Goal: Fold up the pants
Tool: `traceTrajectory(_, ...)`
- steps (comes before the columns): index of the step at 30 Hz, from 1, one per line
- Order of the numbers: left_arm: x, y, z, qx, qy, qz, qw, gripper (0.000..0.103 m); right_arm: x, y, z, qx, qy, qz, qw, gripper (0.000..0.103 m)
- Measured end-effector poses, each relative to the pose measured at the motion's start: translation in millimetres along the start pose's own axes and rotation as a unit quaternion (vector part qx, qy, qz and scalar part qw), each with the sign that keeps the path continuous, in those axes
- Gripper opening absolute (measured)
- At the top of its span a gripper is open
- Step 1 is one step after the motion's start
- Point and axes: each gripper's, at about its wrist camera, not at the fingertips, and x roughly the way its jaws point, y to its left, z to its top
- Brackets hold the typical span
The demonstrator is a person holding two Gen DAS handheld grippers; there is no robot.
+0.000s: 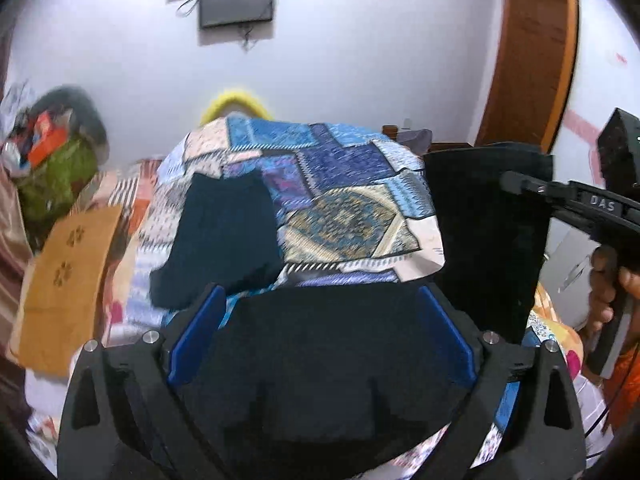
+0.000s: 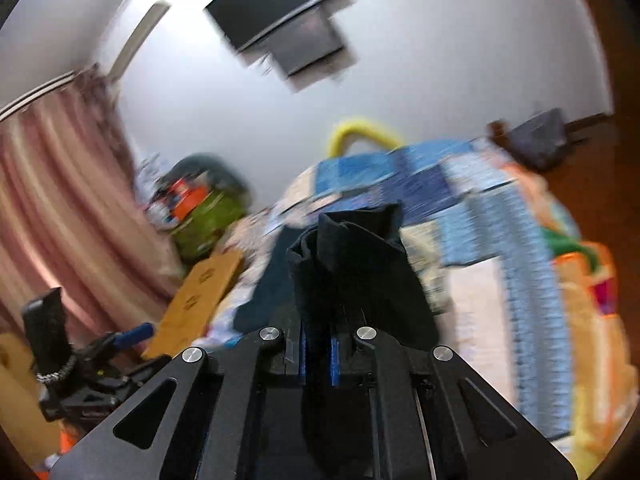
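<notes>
Black pants (image 1: pixel 328 344) nearest, patchwork bedspread (image 1: pixel 344 184), white wall (image 1: pixel 360 60), pink curtain (image 2: pixel 52 208)

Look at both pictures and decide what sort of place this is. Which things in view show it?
Most likely a bedroom in a home. A bed under a patchwork bedspread fills the middle, a pink curtain hangs at one side, and a dark screen is fixed high on the white wall.

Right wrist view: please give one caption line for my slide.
Right gripper shut on dark pants, lifted above the patchwork bedspread.
</notes>
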Motion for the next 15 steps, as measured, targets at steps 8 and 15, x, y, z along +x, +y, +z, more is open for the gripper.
traceTrajectory(8, -7.3, 66.5, -36.4, -0.072, 0.021, 0.039, 0.9964, 0.097, 89.2, 61.3, -77.3, -0.064, 0.145, 0.040, 0.987, 0.007)
traceTrajectory(15, -3.1, 92.4, -60.8, -0.097, 0.043, 0.066, 0.9921, 0.097, 110.4, 78.9, -137.3, -0.125, 0.236, 0.012, 0.964, 0.013)
